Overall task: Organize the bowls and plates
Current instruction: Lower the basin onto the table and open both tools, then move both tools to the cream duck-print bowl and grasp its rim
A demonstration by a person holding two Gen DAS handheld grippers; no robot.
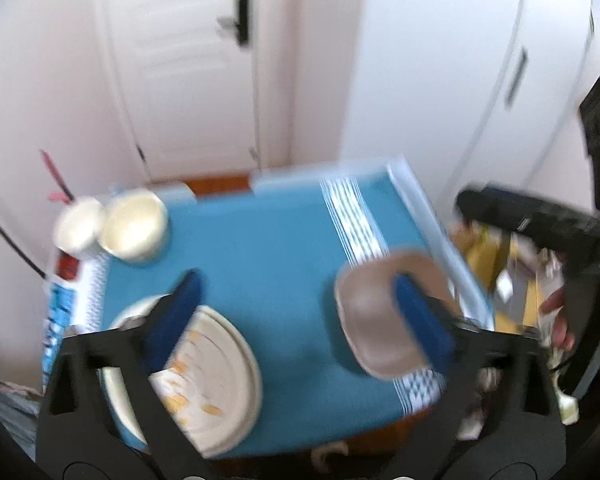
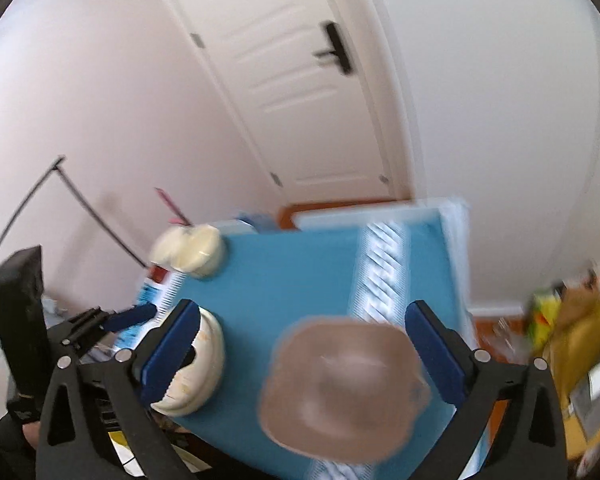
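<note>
Both tongs, left (image 1: 296,312) and right (image 2: 302,344), gape empty over open blue cloth (image 1: 260,240) between cream plates (image 1: 216,376) and brown dish (image 2: 340,388).

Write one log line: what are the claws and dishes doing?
left claw open, empty | right claw open, empty | brown plate on blue cloth | cream plates stacked

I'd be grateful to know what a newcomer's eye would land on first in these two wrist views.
The bright blue tablecloth with its white patterned stripe dominates both views. On it, a brown squarish plate sits near the stripe, a stack of cream plates lies at the near left corner, and two cream bowls stand touching at the far left corner. The left gripper and right gripper both hang open above, holding nothing.
</note>
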